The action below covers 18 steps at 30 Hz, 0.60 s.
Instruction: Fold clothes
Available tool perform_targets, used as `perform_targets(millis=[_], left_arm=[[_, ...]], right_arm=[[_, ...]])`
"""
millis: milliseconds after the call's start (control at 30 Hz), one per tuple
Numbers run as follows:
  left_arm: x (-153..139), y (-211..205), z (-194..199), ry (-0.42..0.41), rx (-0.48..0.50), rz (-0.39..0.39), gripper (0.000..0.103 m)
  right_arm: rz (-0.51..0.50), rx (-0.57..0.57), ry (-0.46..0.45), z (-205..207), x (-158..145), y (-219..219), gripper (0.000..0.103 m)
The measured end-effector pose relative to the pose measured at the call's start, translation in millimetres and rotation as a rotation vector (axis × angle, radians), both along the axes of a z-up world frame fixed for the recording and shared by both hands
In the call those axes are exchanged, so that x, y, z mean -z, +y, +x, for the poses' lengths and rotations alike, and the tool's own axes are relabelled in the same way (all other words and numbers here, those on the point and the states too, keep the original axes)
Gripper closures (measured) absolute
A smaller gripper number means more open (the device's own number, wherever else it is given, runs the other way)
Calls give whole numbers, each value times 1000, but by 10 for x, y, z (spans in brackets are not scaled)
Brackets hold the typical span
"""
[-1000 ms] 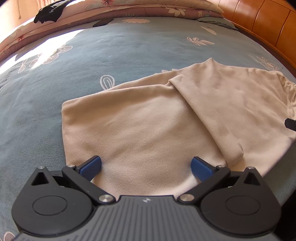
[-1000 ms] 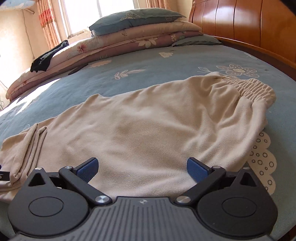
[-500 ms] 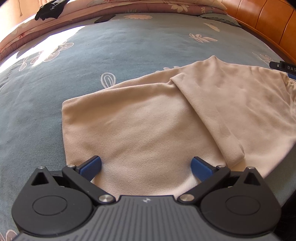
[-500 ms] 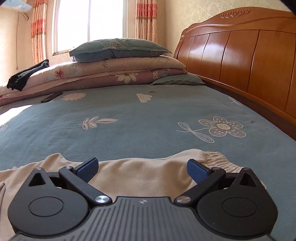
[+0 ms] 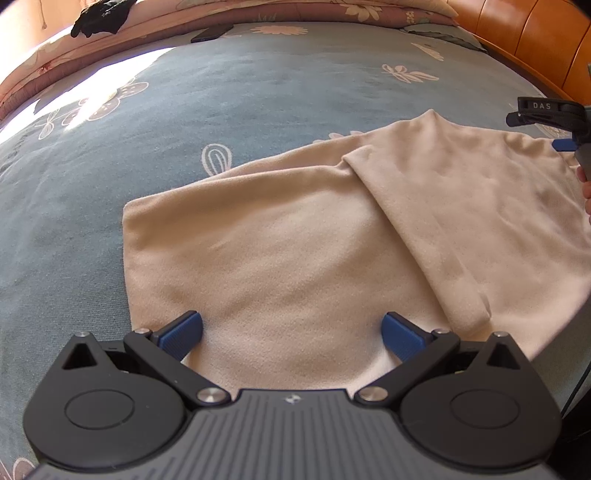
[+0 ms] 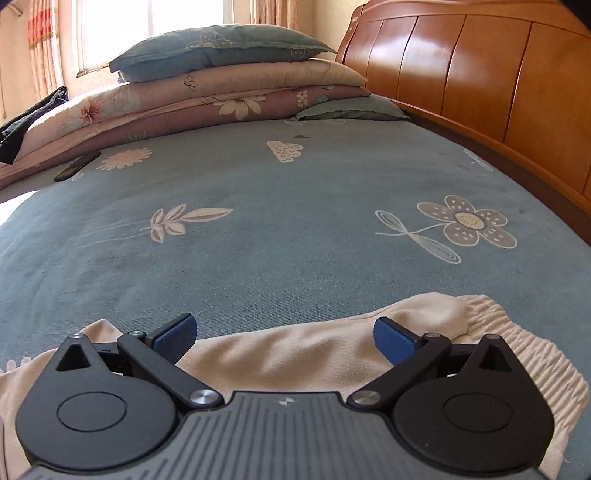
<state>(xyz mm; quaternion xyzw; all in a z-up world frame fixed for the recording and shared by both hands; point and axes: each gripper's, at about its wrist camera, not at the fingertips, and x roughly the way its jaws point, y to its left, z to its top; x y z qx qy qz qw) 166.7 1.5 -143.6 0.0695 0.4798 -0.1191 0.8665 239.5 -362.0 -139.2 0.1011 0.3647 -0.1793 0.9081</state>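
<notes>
**One fold made, more to go**

Most of both frames is the blue flowered bed (image 5: 258,92), and we have the cream trousers (image 5: 295,251) lying flat across its lower centre. One leg is already laid over the other, its crease running diagonally through the left view. The elastic waistband (image 6: 524,343) sits lower right in the right view, not yet brought over. Our left tool (image 5: 291,328) and right tool (image 6: 284,332) both hover with jaws wide, holding nothing.

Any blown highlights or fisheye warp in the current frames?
Left wrist: sunlight patch clips white on the blue bedsheet, edges bow. Right wrist: window overexposed, headboard glares and curves; beige garment evenly lit.
</notes>
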Motion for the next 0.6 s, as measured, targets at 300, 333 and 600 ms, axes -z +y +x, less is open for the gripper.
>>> perform_targets(millis=[300,333,600], left_arm=[[1,2,13,-1,9,-1,0],[3,1,7,-4,9,-1,0],[12,1,-9,-14,4,-8,0]], right_arm=[[7,-6,22,162,21,-217,0],[28,-11,3,75,-56,-206,0],[126,15,13,-767,-90,-25,0]])
